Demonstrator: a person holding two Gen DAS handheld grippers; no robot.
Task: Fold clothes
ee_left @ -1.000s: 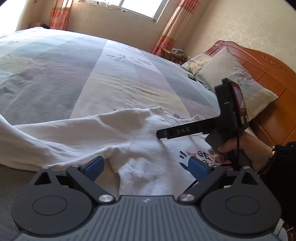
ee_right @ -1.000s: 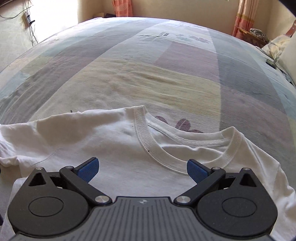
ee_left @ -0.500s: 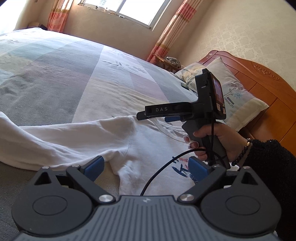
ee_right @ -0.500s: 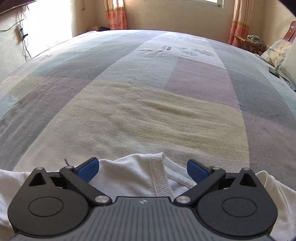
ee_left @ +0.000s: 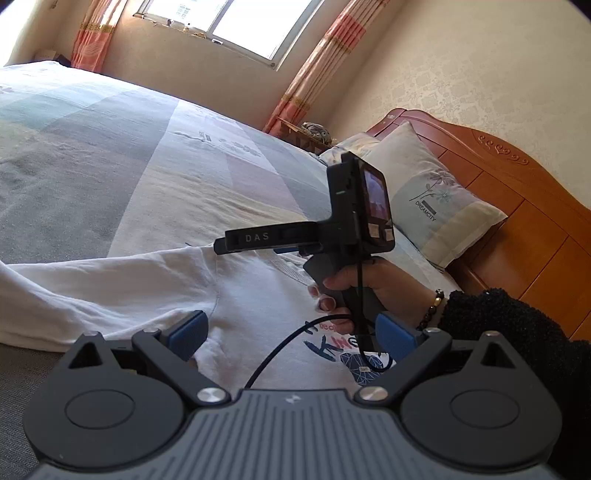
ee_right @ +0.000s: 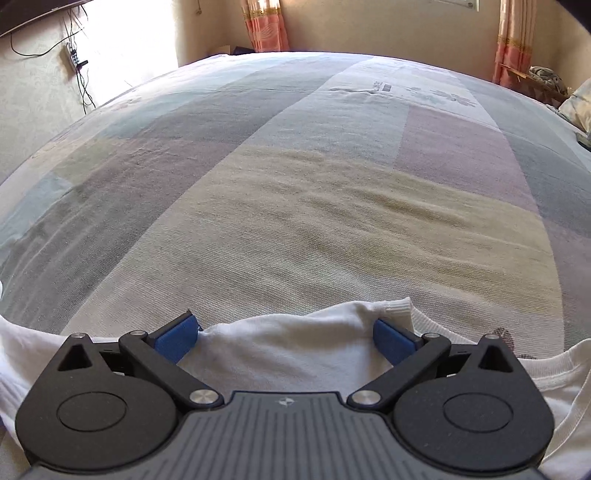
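White long-sleeved shirt (ee_left: 255, 295) lying spread on a bed covered by a patchwork bedspread (ee_left: 122, 177) of grey, pale green, lilac and cream panels; its ribbed collar (ee_right: 397, 308) faces the far side of the bed and one sleeve (ee_left: 92, 291) runs off to the left. Legible writing: the letters "DAS" in white on the side bar of the right gripper (ee_left: 258, 245) as seen from the left wrist; "DREAMCITY" beneath a printed flower on the pillow (ee_left: 436, 206) leaning against the carved wooden headboard (ee_left: 517, 206); and a multicoloured chest print (ee_left: 343, 347) on the shirt, partly covered by a black cable (ee_left: 295, 343), whose letters cannot be read with certainty. The right hand (ee_left: 365, 291), wearing a dark fuzzy sleeve (ee_left: 517, 332) and a bead bracelet (ee_left: 434, 306), grips the handle of the right gripper, which carries a small lit screen (ee_left: 376, 199). In the right wrist view the right gripper (ee_right: 284, 338) has its blue pads spread apart, with a raised hump of shirt fabric beside the collar lying between them and touching both. The left gripper (ee_left: 291, 332) stands spread wide above the shirt's chest and underarm, pinching nothing. No containers are visible. Background: window (ee_left: 236, 22) with orange striped curtains (ee_left: 310, 81).
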